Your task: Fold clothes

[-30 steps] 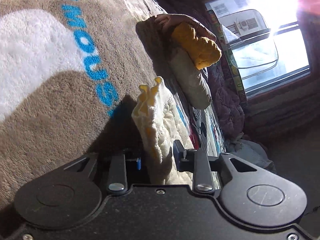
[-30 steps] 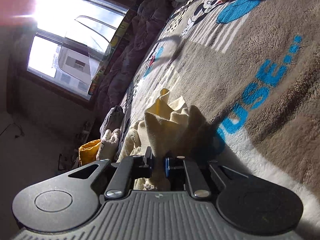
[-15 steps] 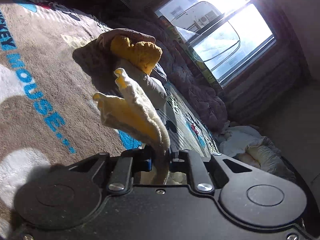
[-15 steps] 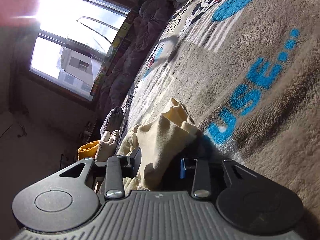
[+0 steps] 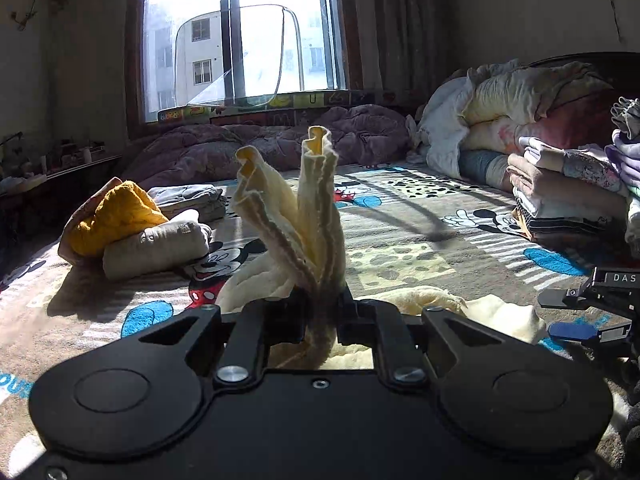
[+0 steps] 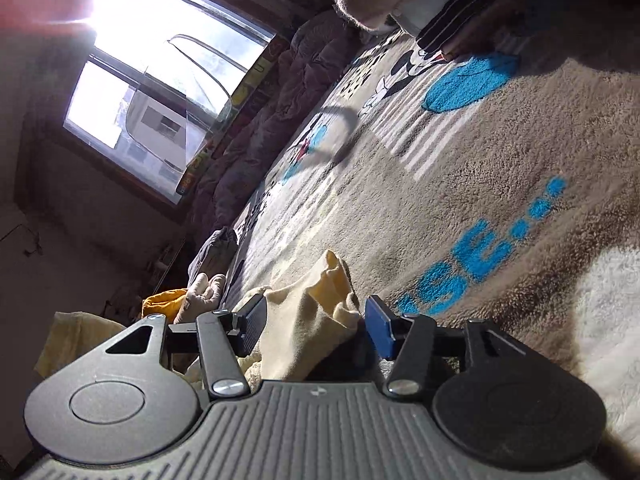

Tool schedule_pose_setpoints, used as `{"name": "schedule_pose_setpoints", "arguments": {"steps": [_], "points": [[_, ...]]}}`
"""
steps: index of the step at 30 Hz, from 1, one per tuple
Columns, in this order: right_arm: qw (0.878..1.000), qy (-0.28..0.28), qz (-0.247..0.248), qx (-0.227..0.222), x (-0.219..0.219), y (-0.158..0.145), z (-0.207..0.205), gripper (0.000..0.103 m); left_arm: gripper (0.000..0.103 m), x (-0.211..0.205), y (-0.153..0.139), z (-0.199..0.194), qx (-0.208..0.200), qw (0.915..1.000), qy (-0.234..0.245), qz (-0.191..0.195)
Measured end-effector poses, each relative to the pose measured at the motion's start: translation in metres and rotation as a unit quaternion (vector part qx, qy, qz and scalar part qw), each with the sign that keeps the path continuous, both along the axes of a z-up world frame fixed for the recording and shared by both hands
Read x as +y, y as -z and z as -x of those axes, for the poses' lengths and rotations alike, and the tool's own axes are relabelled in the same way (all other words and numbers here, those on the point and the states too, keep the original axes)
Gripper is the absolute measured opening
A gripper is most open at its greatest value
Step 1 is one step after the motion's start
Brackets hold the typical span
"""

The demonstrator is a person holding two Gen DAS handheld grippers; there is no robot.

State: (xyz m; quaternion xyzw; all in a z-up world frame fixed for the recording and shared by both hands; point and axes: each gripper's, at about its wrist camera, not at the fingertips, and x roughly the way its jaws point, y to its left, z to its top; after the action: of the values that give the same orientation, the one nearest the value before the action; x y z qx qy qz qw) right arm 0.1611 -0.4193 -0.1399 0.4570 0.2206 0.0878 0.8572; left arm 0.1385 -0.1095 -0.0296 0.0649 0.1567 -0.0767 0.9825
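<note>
Left hand-held gripper (image 5: 322, 312) is clamped on the pale yellow garment (image 5: 304, 220), whose bunched end now stands upright above the bed blanket (image 5: 400, 240); a second ago it lay sideways. Right hand-held gripper (image 6: 316, 320) is opening, its earlier pinch released, garment cloth lying loose between its jaws.

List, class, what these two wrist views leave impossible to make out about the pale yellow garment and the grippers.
- Left wrist view: the left gripper is shut on the pale yellow garment; its own body hides the cloth below.
- Same view: the right gripper is cut off by the right edge.
- Right wrist view: its jaws are opening around the cloth; the garment's type and full shape cannot be told.
</note>
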Motion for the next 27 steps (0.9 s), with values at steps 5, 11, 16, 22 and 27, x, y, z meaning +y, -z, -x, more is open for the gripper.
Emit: {"name": "schedule_pose_setpoints", "arguments": {"steps": [5,11,16,22,27], "points": [[1.000,0.009,-0.018,0.002,-0.023,0.007,0.004,0.055,0.011,-0.047,0.017,-0.009,0.005,0.9980,0.018,-0.060],[1.000,0.004,-0.021,-0.001,-0.035,0.011,0.003,0.055,0.011,-0.109,0.041,-0.015,0.008,0.9848,0.032,-0.170],[1.000,0.006,-0.021,-0.007,-0.042,0.012,0.002,0.055,0.017,-0.141,0.060,-0.012,0.012,0.9761,0.057,-0.209],[0.999,0.026,-0.017,-0.019,-0.054,0.006,-0.001,0.056,0.051,-0.125,0.035,0.008,0.027,0.9797,0.173,-0.097],[0.995,0.015,0.066,-0.069,-0.033,-0.020,-0.004,0.055,0.035,-0.046,-0.014,0.001,-0.001,0.9947,0.103,-0.002]]}}
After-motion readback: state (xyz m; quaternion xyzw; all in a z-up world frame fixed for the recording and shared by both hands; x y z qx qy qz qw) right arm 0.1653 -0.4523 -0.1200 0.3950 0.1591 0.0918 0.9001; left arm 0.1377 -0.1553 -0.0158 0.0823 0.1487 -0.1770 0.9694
